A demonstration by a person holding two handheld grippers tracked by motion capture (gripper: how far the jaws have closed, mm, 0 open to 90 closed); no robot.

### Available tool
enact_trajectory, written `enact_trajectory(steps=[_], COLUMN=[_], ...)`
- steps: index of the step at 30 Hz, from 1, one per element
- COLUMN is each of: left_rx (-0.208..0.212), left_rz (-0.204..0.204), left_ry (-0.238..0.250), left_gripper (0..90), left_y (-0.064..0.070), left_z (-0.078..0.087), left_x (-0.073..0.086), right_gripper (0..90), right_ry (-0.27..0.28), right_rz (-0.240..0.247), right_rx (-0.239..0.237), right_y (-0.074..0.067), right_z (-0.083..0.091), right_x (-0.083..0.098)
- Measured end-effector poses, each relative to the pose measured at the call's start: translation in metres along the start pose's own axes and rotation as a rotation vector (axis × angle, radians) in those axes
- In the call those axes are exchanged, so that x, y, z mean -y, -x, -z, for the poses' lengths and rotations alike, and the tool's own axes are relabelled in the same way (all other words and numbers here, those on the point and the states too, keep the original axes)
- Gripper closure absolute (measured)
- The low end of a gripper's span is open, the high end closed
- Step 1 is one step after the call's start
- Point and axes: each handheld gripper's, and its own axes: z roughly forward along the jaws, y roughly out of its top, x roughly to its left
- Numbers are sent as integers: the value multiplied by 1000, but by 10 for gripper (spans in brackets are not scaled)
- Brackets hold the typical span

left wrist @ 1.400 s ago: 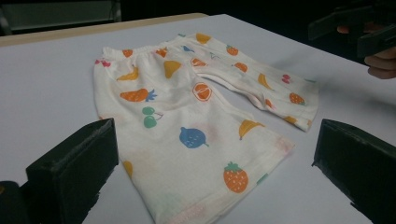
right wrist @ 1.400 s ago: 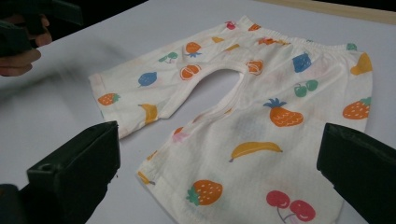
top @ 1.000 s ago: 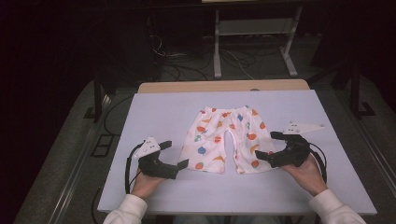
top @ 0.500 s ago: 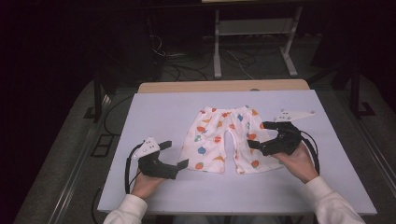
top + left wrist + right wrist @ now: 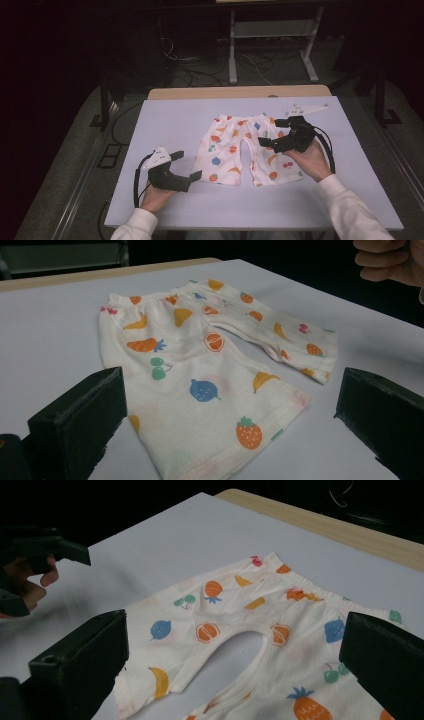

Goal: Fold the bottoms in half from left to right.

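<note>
Flat on table (image 5: 165,120), shorts (image 5: 245,150) beneath right tool (image 5: 275,135), jaws apart

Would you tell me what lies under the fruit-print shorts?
The shorts lie flat on the pale table, which shows all around them; whatever the cloth covers cannot be seen.

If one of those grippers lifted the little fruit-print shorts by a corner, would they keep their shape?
Probably not. The shorts lie flat and thin on the table, so they would likely droop. The cloth looks light, and a push might wrinkle it.
</note>
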Motion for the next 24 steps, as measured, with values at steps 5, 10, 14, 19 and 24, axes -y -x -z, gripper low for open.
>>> enact_trajectory(steps=[5, 10, 14, 19, 24], left_rx=[1, -1, -1, 0, 0], left_rz=[0, 0, 0, 0, 0], left_ry=[0, -1, -3, -2, -2], left_gripper=[0, 0, 0, 0, 0], left_y=[0, -1, -1, 0, -1], left_z=[0, 0, 0, 0, 0], left_x=[0, 0, 0, 0, 0], right_gripper=[0, 0, 0, 0, 0], right_ry=[-8, -10, -9, -10, -14], right_rz=[13, 19, 22, 28, 36], right_rx=[-6, -8, -8, -12, -14], right_y=[0, 2, 3, 4, 3], right_z=[-6, -12, -17, -22, -30], right_x=[-7, -15, -23, -31, -42])
